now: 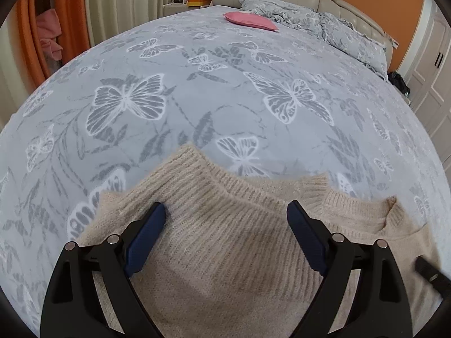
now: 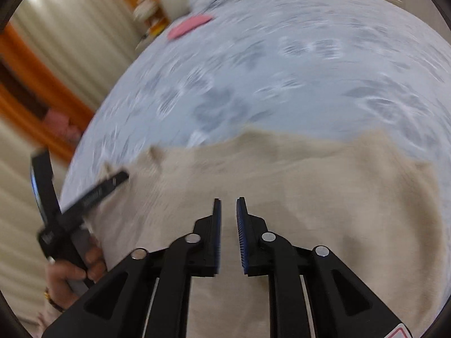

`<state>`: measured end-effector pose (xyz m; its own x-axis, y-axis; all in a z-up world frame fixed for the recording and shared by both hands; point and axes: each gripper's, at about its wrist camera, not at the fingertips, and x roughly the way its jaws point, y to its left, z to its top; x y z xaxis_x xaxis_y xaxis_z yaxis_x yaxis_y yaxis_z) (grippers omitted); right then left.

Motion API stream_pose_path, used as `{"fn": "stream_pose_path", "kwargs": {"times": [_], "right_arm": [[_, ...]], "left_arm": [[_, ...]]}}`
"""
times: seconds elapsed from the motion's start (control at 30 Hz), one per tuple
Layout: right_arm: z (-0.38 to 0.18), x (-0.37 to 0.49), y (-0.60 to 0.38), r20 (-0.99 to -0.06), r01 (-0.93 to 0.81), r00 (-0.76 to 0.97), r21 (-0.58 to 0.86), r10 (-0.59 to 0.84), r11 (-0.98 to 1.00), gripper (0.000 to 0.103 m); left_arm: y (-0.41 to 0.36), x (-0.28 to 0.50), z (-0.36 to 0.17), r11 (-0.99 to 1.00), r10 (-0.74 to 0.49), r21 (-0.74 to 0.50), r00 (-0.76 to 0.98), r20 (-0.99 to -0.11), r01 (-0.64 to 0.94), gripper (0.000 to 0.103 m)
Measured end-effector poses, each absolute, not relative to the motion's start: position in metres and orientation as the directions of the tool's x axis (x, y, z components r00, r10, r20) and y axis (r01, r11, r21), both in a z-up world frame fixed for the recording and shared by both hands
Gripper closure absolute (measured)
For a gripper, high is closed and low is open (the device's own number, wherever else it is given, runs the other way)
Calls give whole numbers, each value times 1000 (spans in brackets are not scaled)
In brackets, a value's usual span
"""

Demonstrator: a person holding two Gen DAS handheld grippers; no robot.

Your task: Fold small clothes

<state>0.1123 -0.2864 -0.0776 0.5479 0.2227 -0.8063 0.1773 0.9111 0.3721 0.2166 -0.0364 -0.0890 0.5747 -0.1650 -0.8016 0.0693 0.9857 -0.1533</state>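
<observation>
The sweater (image 1: 225,242) lies spread on the bed (image 1: 197,90), at its near edge, and everything here is placed from it. At its left part, the left tongs (image 1: 225,211) hang just above the knit with their jaws wide apart, the blue pads (image 1: 145,242) clear of the cloth and nothing between them; a ribbed, cuff-like fold runs up and away from under them, ending in a blunt point toward the middle of the bed. Right of that fold the collar (image 1: 391,211) shows as a small ribbed ring, so the sweater's long axis seems to run left to right across both tongs rather than away from them. Over its right part the right tongs (image 2: 228,205) stand nearly closed, a narrow slit left between the ridged blue pads, empty; that view is smeared with motion. In it the left tongs appear at the sweater's left border, gripped by a hand (image 2: 76,267). The knit is beige, thick, fuzzy and limp, with ribbing at the edges; it will likely sag and drag when lifted. The bed cover is soft grey-blue with pale butterflies. The left tongs look better set for the next pinch, being open over a folded edge.
</observation>
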Motion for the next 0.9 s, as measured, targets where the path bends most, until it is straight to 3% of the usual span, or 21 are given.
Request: {"fn": "stream_pose_path", "kwargs": {"times": [0.07, 0.27, 0.4, 0.43, 0.57, 0.8, 0.9], "right_arm": [[-79, 121, -272, -809, 151, 541, 364, 231, 919, 69], [-91, 142, -249, -844, 120, 491, 312, 217, 942, 48], [-106, 152, -236, -869, 99, 463, 247, 175, 964, 43], [-107, 153, -233, -871, 91, 463, 229, 162, 969, 46], [-107, 161, -233, -867, 97, 478, 209, 139, 973, 96], [-78, 167, -244, -793, 114, 590, 267, 151, 957, 99], [-115, 187, -245, -856, 127, 486, 272, 179, 954, 98]], "left_arm": [[-34, 218, -88, 982, -179, -177, 571, -801, 60, 17], [-33, 218, -85, 981, -185, -185, 566, -803, 58, 17], [-30, 217, -82, 976, -201, -210, 568, -798, 50, 17], [-28, 217, -80, 972, -212, -229, 577, -789, 44, 17], [-8, 211, -56, 949, -242, -315, 677, -695, 15, 17], [25, 212, -50, 891, -254, -446, 725, -640, -83, 17], [25, 215, -53, 895, -255, -439, 717, -649, -80, 17]]}}
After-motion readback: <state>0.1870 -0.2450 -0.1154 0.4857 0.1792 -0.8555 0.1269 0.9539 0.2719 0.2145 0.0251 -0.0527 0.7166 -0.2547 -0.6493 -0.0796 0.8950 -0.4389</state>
